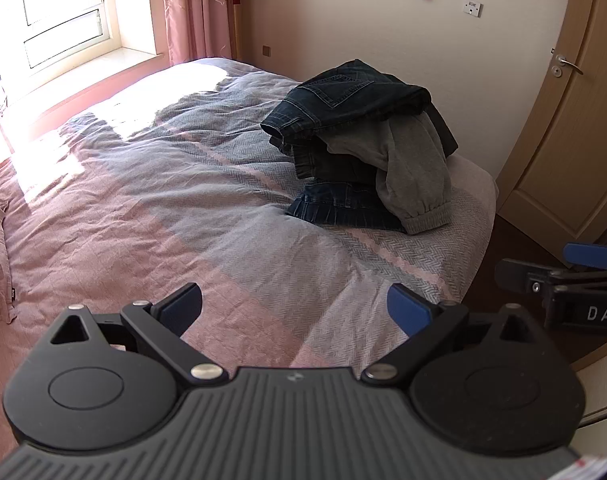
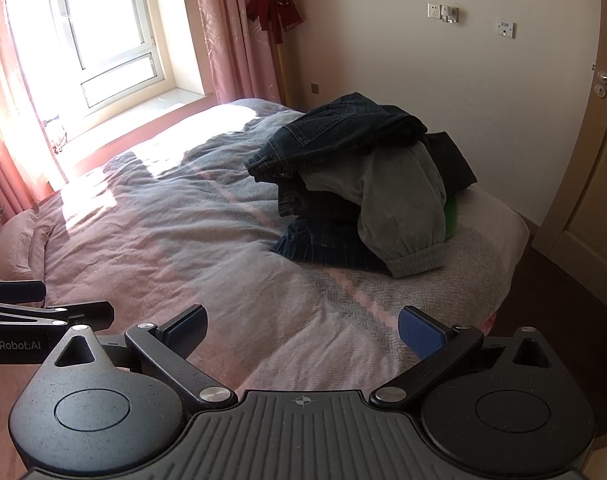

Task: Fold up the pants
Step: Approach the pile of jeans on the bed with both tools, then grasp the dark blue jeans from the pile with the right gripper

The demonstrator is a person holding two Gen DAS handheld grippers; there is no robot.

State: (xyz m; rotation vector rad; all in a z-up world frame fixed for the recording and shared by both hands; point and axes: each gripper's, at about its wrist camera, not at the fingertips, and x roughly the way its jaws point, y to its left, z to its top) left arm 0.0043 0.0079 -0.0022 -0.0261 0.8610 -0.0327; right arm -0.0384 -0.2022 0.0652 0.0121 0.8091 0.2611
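I hold the left gripper (image 1: 294,308) and right gripper (image 2: 302,332) spread empty above the pink-grey quilted bed (image 1: 143,200); next, reach the heaped dark denim pants (image 1: 343,96)

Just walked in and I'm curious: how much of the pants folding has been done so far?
Nothing looks folded yet. The jeans and grey pants sit in a crumpled pile at the far corner of the bed. Nothing is in hand: the left tool and right tool are both open and empty, short of the pile. Every fold is left.
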